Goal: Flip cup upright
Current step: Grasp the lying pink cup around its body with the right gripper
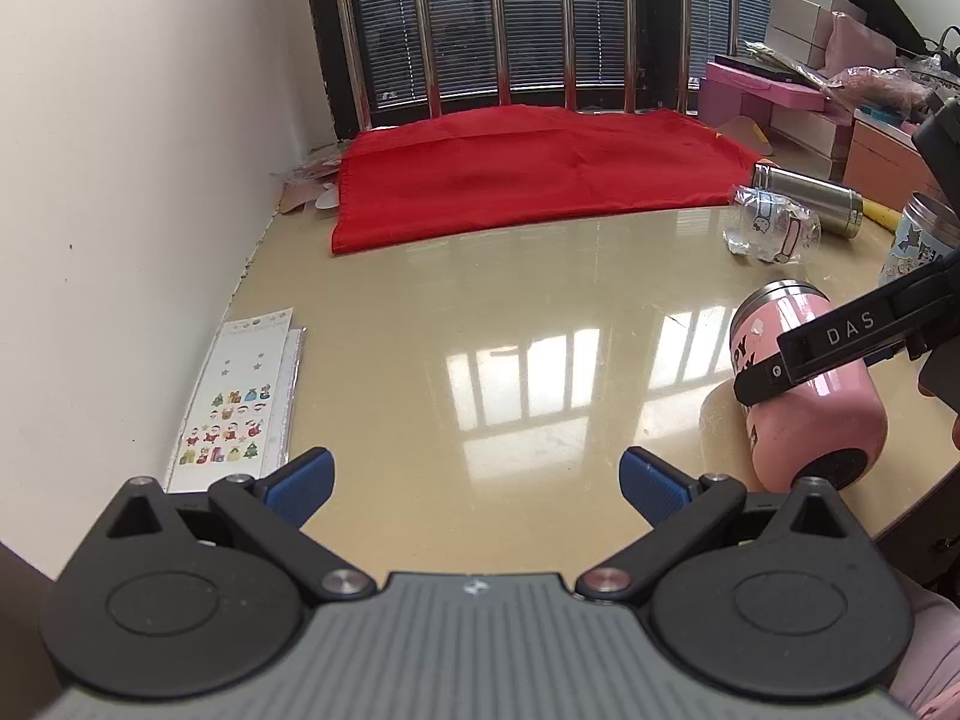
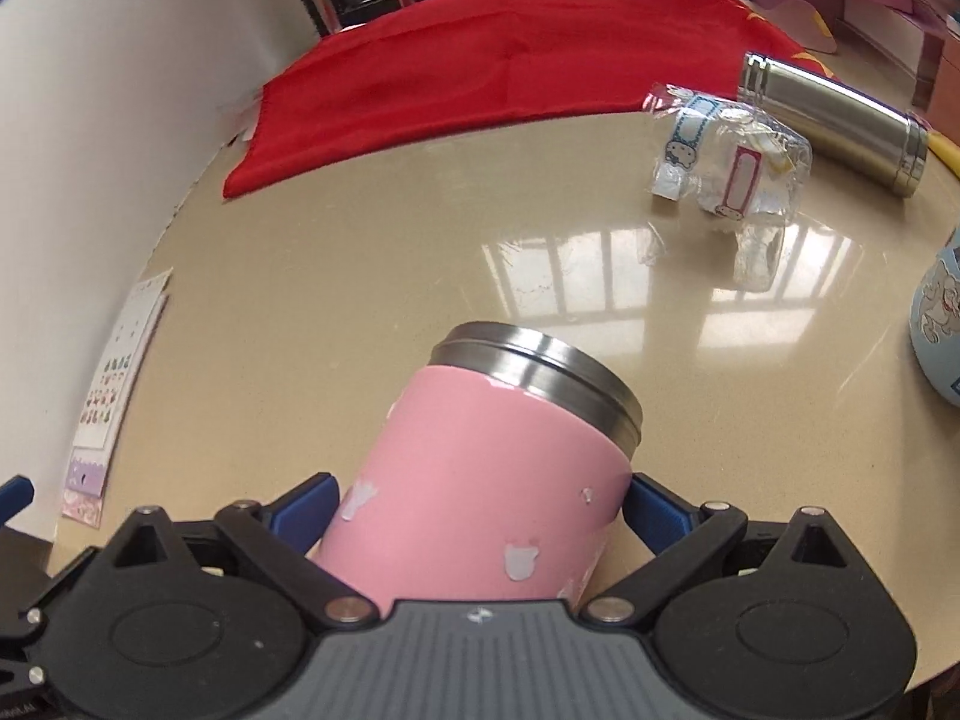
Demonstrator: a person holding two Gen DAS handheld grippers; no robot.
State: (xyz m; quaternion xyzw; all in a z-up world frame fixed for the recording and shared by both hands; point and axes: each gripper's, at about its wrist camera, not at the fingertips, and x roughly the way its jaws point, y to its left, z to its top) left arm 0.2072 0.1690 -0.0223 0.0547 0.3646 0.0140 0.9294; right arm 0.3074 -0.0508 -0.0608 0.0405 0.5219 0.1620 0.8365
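Observation:
A pink cup [image 2: 492, 468] with a steel rim lies tilted on the beige table [image 2: 372, 300], its rim pointing away. My right gripper [image 2: 480, 510] has its blue pads against both sides of the cup's body, shut on it. In the left wrist view the same pink cup [image 1: 804, 396] is at the right, with the right gripper's black finger [image 1: 840, 342] across it. My left gripper [image 1: 477, 480] is open and empty over the table, left of the cup.
A red cloth [image 1: 528, 168] covers the table's back. A steel flask [image 2: 840, 120] and a clear plastic wrapper [image 2: 732, 162] lie at the right. A blue printed cup [image 2: 942, 336] stands at the right edge. Sticker sheets [image 1: 240, 402] lie by the left wall.

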